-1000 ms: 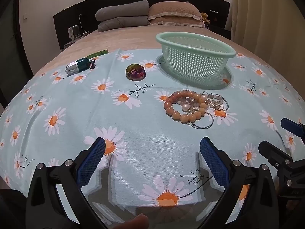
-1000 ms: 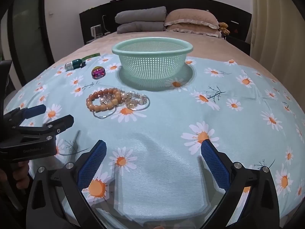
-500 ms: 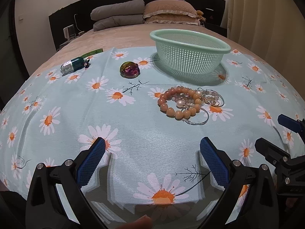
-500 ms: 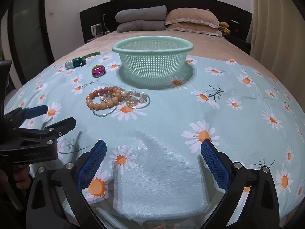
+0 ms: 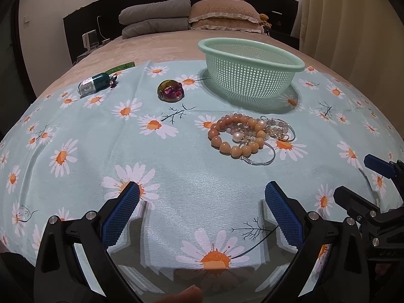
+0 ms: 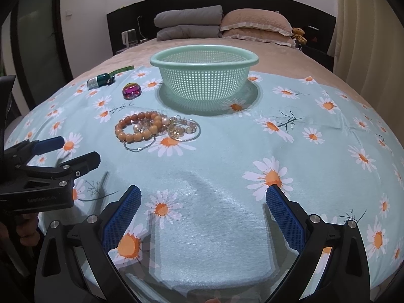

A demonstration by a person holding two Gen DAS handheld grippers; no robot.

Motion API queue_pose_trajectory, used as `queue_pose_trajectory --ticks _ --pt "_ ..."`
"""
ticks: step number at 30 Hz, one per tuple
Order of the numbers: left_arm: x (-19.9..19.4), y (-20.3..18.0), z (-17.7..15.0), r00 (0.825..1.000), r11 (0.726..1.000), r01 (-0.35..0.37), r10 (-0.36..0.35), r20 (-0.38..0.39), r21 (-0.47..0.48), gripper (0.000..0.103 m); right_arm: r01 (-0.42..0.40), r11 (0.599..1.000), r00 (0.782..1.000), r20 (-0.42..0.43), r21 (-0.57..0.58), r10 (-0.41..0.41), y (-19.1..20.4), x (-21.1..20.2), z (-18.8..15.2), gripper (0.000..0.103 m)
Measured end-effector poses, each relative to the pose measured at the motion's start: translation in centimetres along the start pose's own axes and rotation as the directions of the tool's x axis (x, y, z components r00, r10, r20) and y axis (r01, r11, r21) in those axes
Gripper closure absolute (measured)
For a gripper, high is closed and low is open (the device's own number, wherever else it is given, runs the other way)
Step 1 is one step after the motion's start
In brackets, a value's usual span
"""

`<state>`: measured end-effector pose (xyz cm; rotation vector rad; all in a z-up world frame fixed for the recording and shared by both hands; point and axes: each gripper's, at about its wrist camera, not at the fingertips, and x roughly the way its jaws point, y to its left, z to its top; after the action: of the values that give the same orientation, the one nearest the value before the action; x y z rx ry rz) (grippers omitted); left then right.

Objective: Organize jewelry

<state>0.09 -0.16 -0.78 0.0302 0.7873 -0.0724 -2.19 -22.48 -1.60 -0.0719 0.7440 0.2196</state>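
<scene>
A pile of jewelry (image 5: 248,136) lies on the daisy-print cloth: an orange bead bracelet (image 6: 137,128), pearl and gold pieces, thin silver bangles (image 6: 185,132). A mint green mesh basket (image 5: 250,73) stands just behind it, also in the right wrist view (image 6: 204,75). My left gripper (image 5: 202,204) is open and empty, low over the cloth, short of the pile. My right gripper (image 6: 203,207) is open and empty, to the right of the left one, which shows at its left edge (image 6: 65,151).
An iridescent purple trinket (image 5: 170,91) and a teal capsule-shaped case (image 5: 94,84) lie at the back left of the cloth (image 5: 75,131). A green strip (image 5: 121,67) lies at the cloth's far edge. Pillows (image 5: 192,17) and a dark headboard are behind.
Both grippers have crept slightly forward toward the jewelry pile. Both stay open, and nothing on the cloth has moved.
</scene>
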Motion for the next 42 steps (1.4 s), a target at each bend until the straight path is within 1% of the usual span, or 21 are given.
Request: queue_pose_trajectory --ticks 4,8,14,19,24,33,36,38,42 --pt "-0.11 -0.23 0.02 1.0 1.0 -0.022 0.022 0.011 0.02 0.006 -0.004 1.0 1.0 -0.005 -0.013 0.004 0.26 0.07 -0.01 0.008" --pt "-0.09 -0.26 0.09 1.0 1.0 -0.022 0.022 0.01 0.015 0.006 0.002 1.0 1.0 0.001 -0.03 -0.002 0.61 -0.03 -0.07 0.008" --pt "-0.09 -0.22 0.16 1.0 1.0 -0.024 0.024 0.009 0.019 0.006 0.001 1.0 1.0 -0.003 -0.023 -0.001 0.37 0.03 -0.07 0.008" --pt "-0.18 -0.47 0.04 0.999 0.998 -0.04 0.039 0.016 0.04 0.006 0.001 1.0 1.0 -0.008 -0.023 -0.001 0.37 0.09 -0.15 0.008" --pt "-0.41 -0.65 0.06 0.999 0.998 -0.033 0.032 0.023 0.052 0.006 0.0 0.999 1.0 -0.012 -0.034 -0.001 0.58 0.23 -0.17 0.008" --pt "-0.04 -0.56 -0.08 0.999 0.997 -0.048 0.048 0.008 0.057 0.006 0.006 0.999 1.0 -0.019 -0.047 -0.006 0.78 0.42 -0.27 0.008" --pt "0.06 -0.47 -0.03 0.999 0.998 -0.043 0.043 0.001 0.053 0.006 0.007 0.999 1.0 -0.022 -0.051 -0.008 0.79 0.53 -0.32 0.008" --pt "0.27 -0.43 0.02 0.999 0.998 -0.033 0.034 -0.016 0.053 0.006 0.01 0.999 1.0 -0.026 -0.05 -0.011 0.74 0.62 -0.35 0.008" --pt "0.35 -0.23 0.14 0.999 0.998 -0.036 0.037 -0.021 0.052 0.006 0.005 0.999 1.0 -0.022 -0.05 -0.006 0.74 0.6 -0.24 0.008"
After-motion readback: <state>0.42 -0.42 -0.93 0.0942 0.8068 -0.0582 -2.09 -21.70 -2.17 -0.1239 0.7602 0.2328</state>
